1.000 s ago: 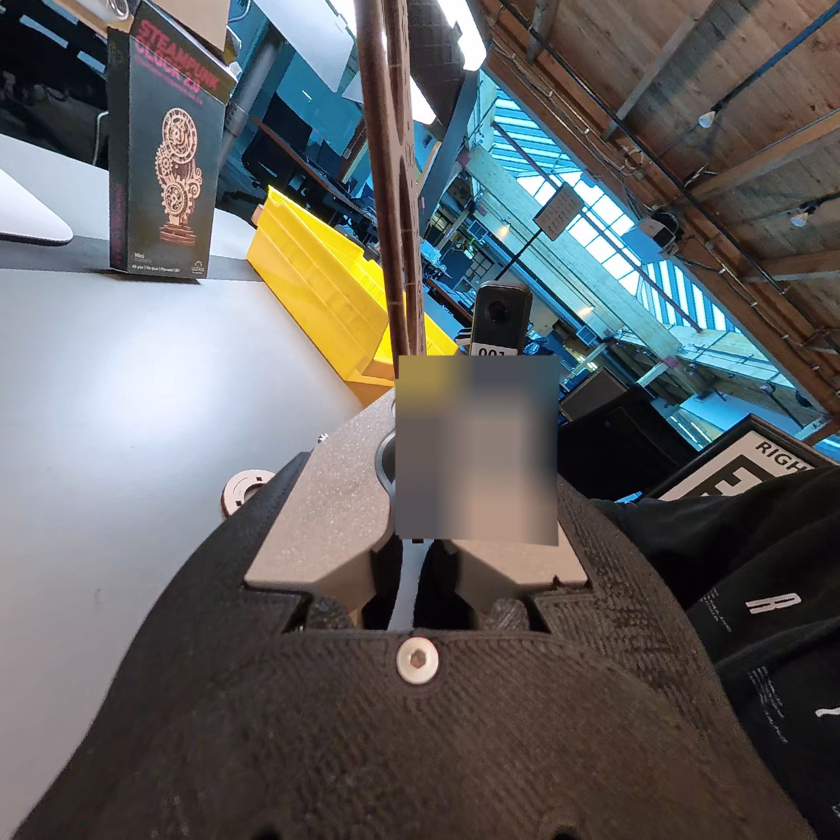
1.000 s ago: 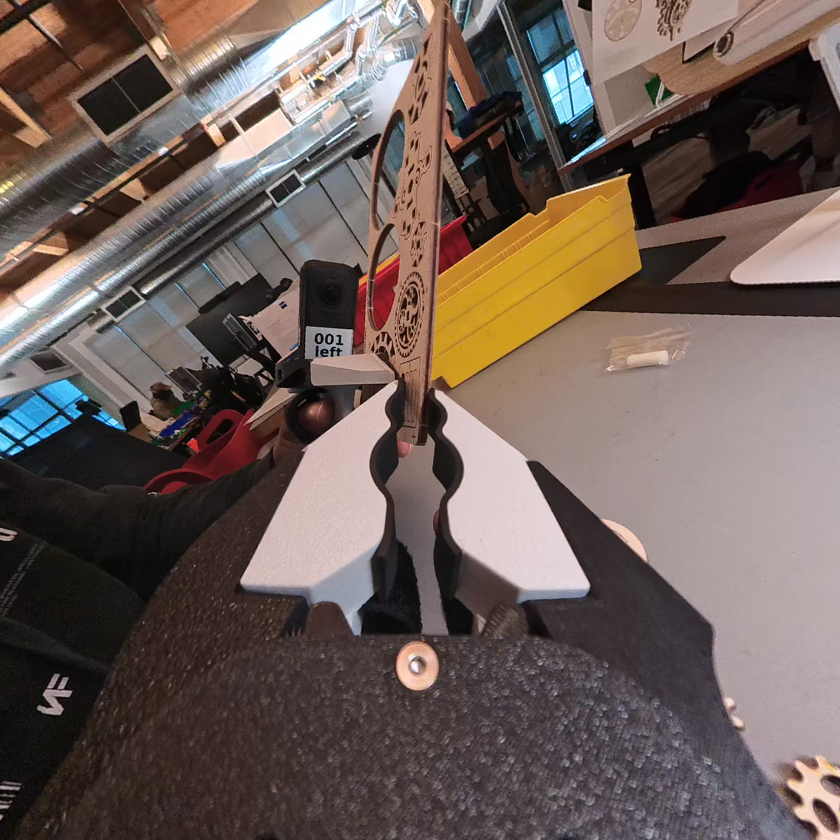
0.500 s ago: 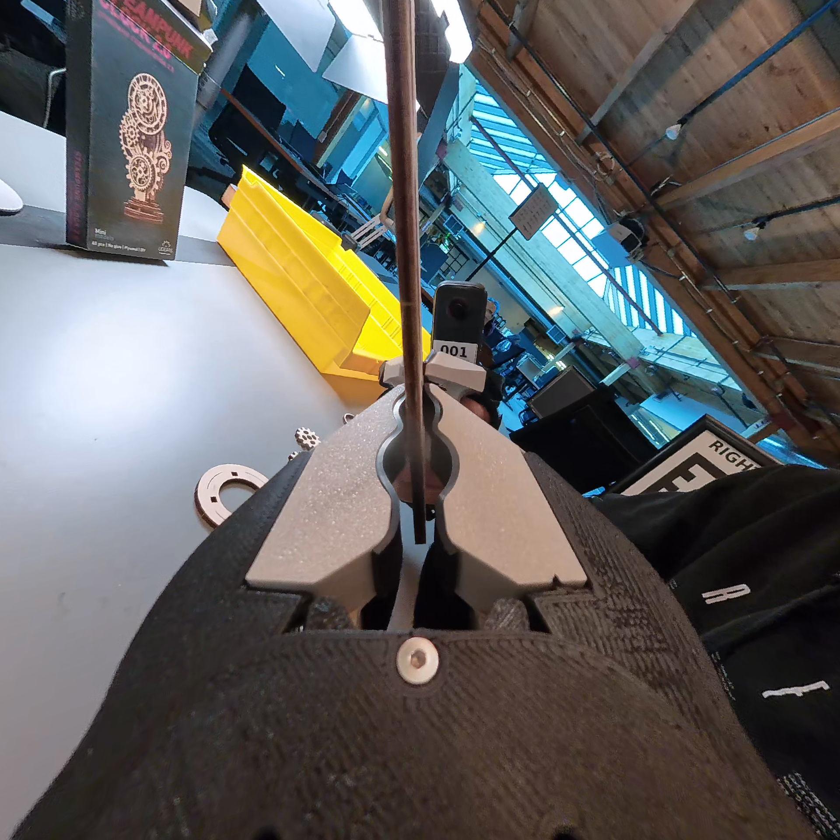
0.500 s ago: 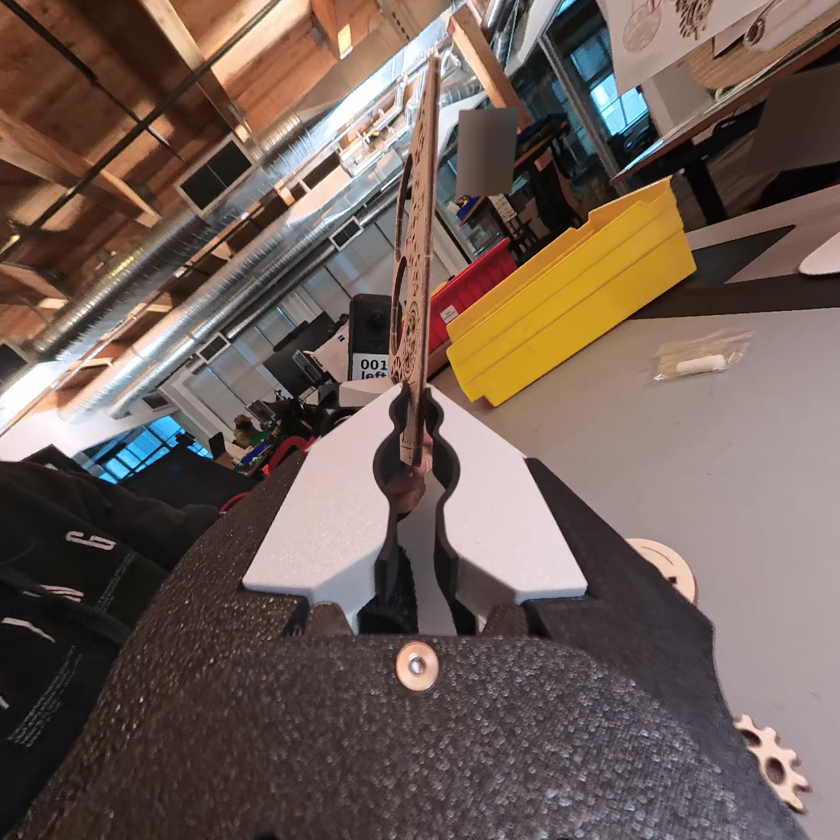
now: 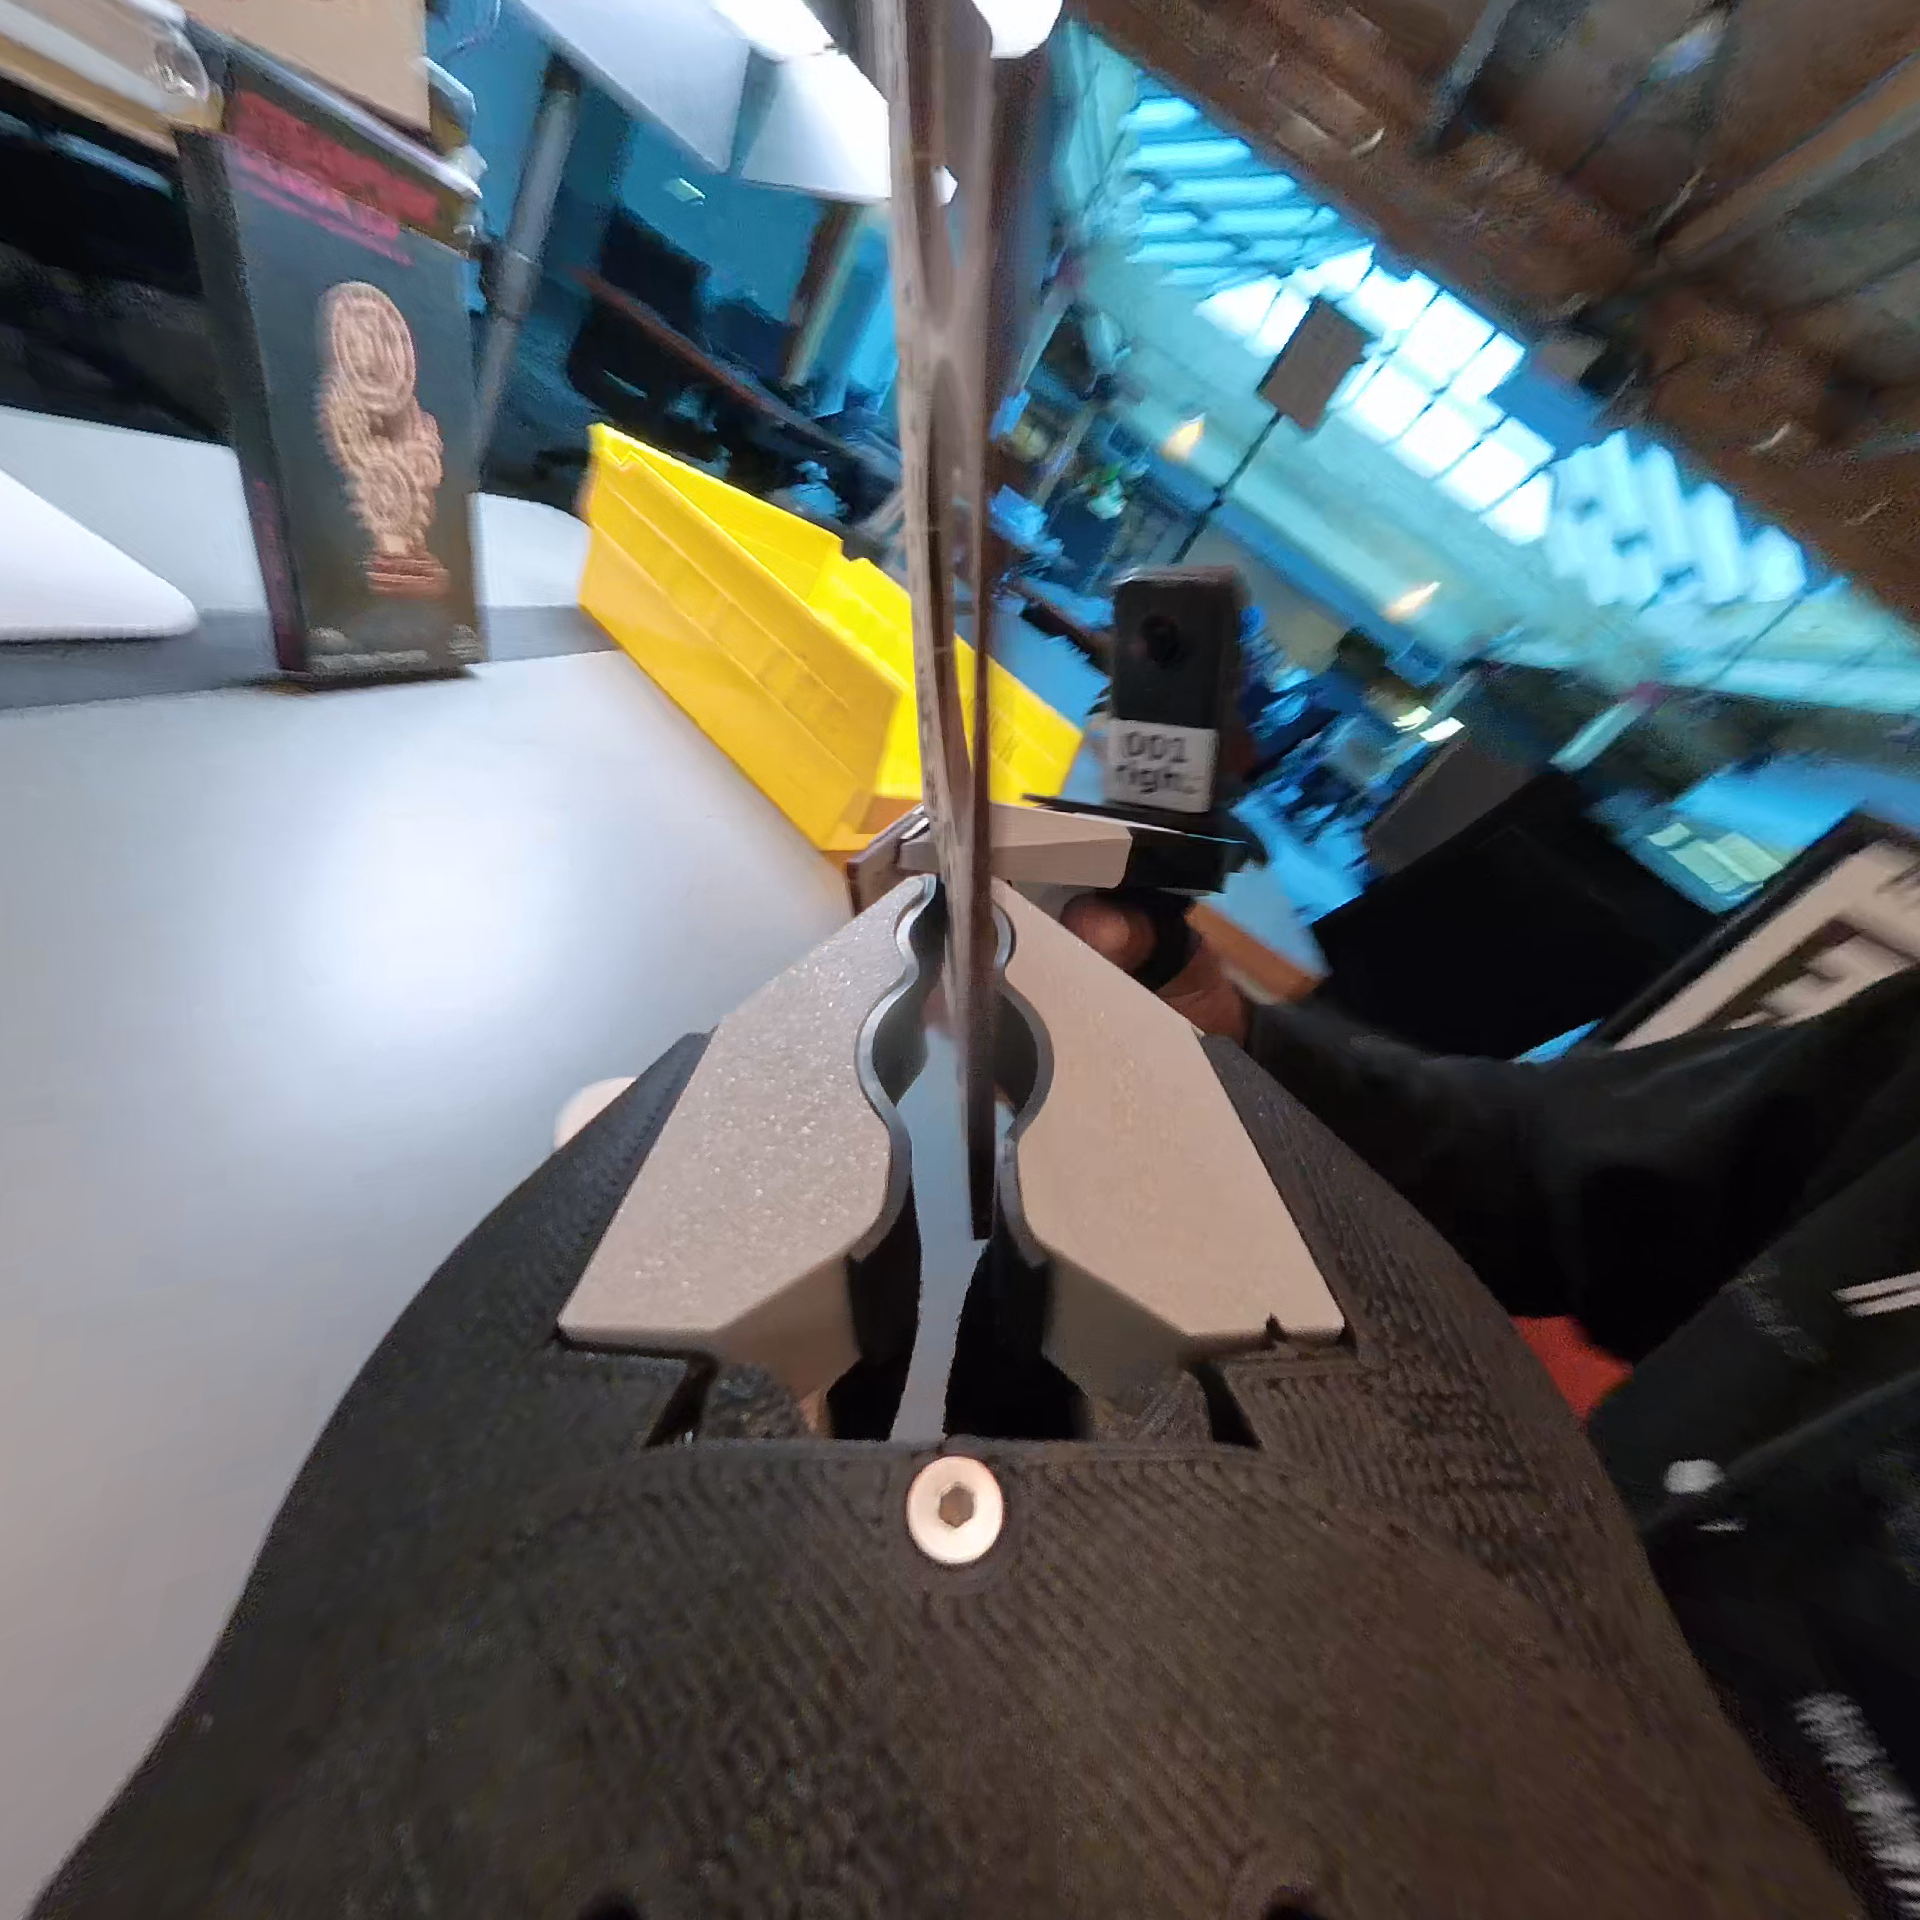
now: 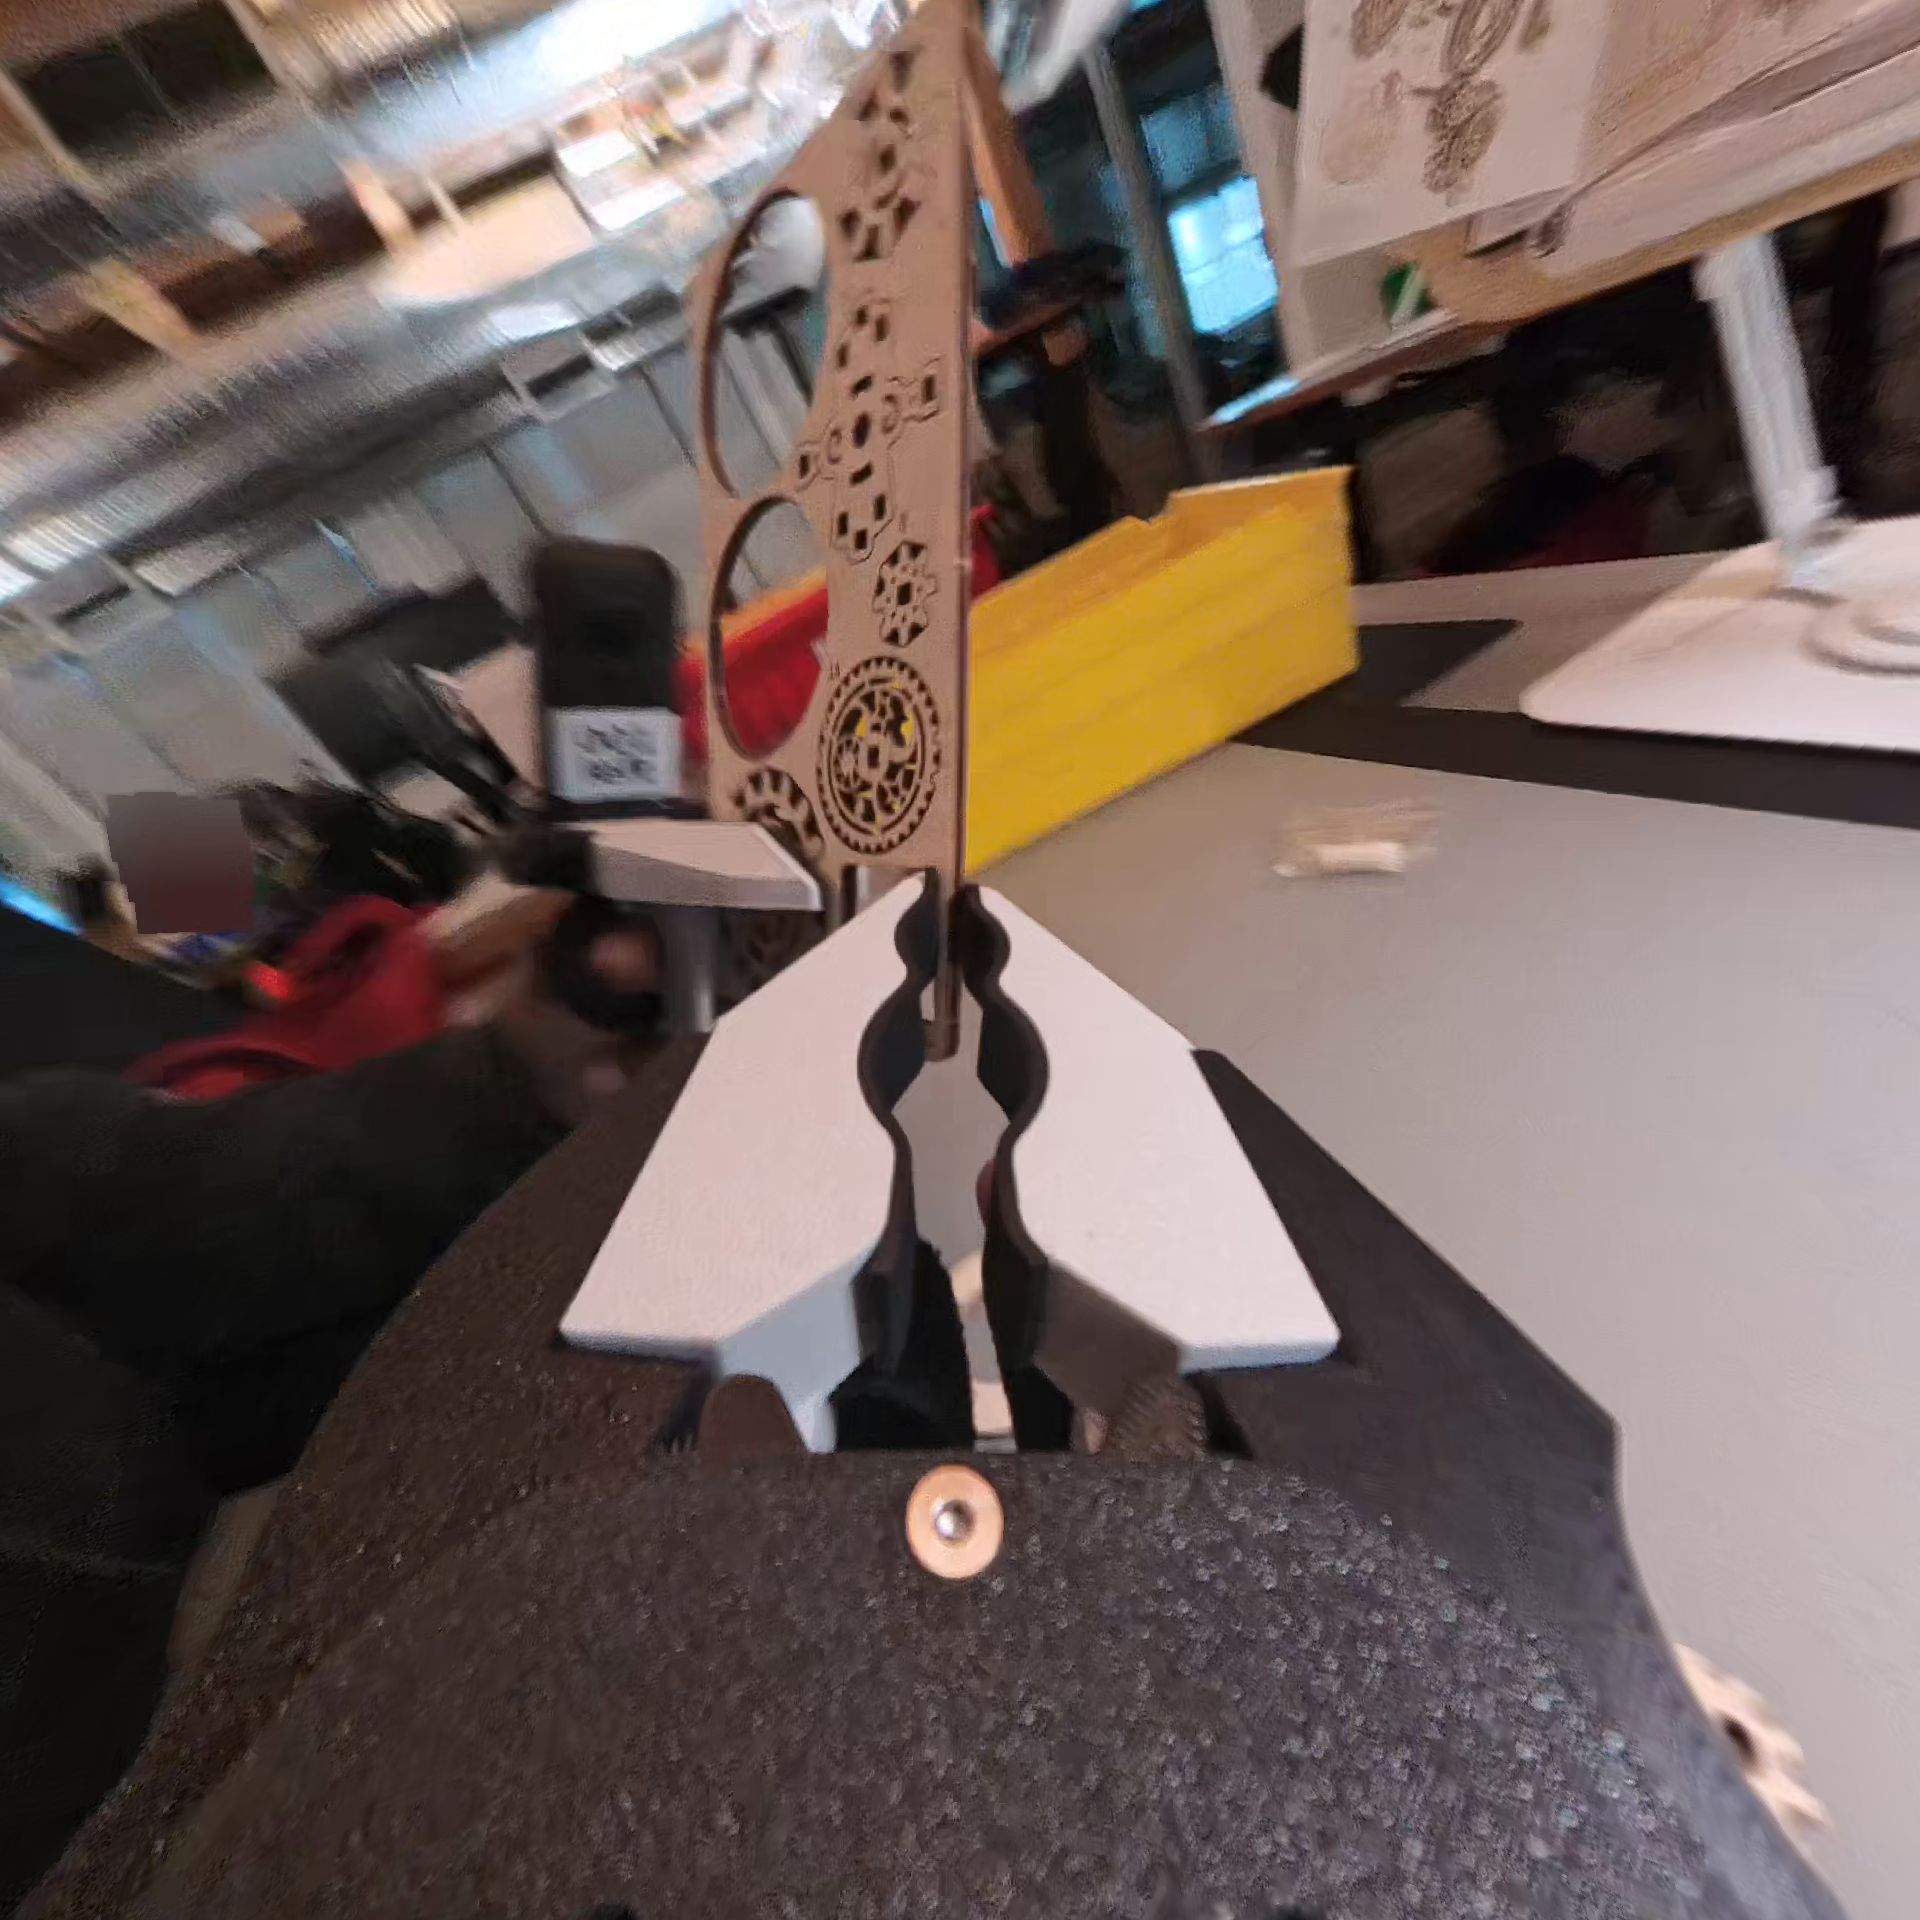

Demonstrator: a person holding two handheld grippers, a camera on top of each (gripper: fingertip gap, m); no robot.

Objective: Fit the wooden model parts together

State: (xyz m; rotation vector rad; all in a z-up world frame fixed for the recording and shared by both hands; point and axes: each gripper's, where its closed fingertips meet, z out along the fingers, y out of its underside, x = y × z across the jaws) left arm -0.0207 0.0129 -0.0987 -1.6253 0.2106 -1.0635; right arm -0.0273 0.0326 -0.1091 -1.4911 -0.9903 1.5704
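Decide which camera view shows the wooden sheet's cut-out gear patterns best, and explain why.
The right wrist view: the wooden sheet turns its face partly to the camera, so its gear shapes and round holes show. The left wrist view shows it edge-on, a thin dark strip with no pattern visible.

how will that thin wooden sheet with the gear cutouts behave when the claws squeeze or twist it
The thin laser-cut wooden sheet probably flexes: edge-on in the left wrist view it looks slightly bowed. Its big round holes leave narrow strips, so it may snap if twisted. It looks light, gripped only at its lower edge by the right claw.

Grey wavy-edged tongs (image 5: 961,914), blk textured body, silver hex screw, blk sleeve w/ white print
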